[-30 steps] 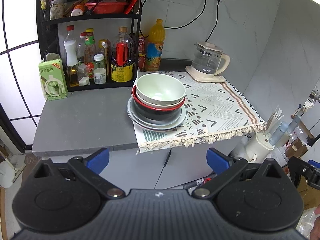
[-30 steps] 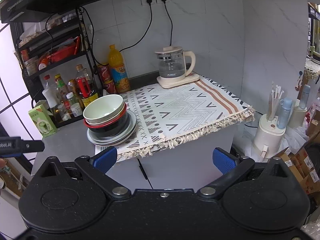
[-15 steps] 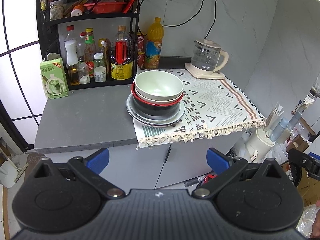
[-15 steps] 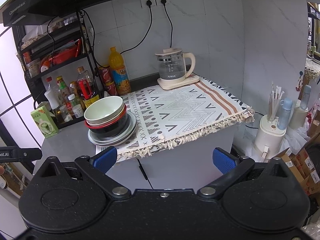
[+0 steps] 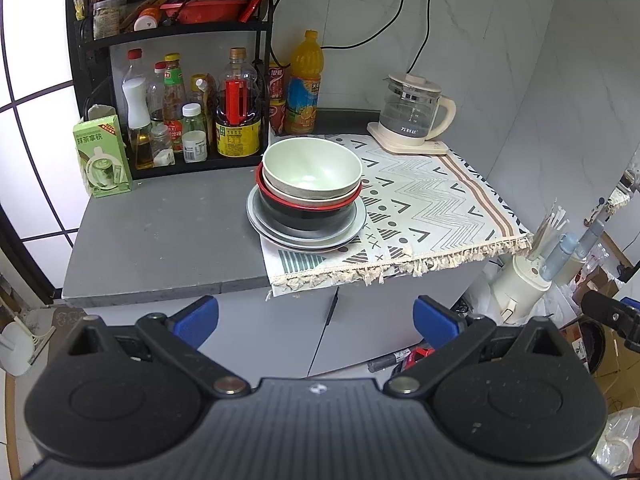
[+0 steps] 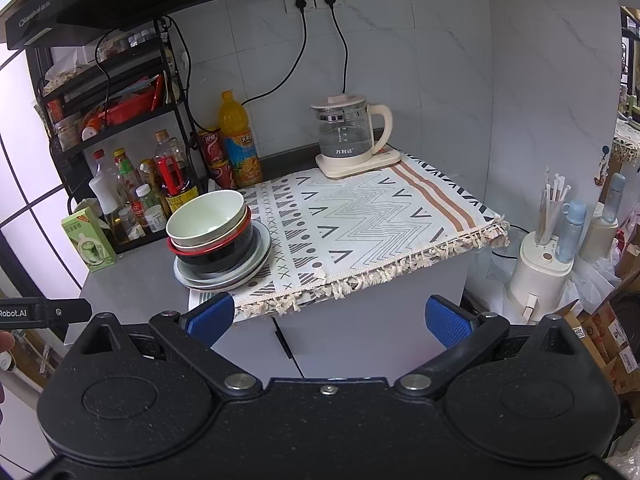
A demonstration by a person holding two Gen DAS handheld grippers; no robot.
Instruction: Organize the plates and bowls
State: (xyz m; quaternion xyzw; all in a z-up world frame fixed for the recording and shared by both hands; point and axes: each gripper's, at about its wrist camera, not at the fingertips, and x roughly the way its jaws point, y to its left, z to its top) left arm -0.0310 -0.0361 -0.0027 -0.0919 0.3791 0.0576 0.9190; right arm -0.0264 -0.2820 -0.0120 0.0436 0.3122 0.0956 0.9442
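Both claws hang below the counter edge and well short of the crockery, each spread wide with nothing between its blue pads. Ahead of and above the left gripper point(image 5: 316, 322) sits the stack: a pale green bowl point(image 5: 312, 170) nested in a cream bowl, that in a red-rimmed black bowl point(image 5: 308, 212), all on a pile of grey plates point(image 5: 306, 236). From the right gripper point(image 6: 328, 320) the same stack lies up and to the left.

What worries me is where the pile stands. The plates straddle the left edge of the patterned fringed cloth point(image 5: 432, 208), partly on bare grey counter point(image 5: 168, 232), so the base may not sit flat. A claw nudging the plates, or dragging the cloth by its fringe on the way up, could rock the lot. The bowls look tightly nested; lifting the green one by its rim might bring the cream bowl with it, then drop it. The glass kettle point(image 5: 412, 116) is farther right, clear of the reach.
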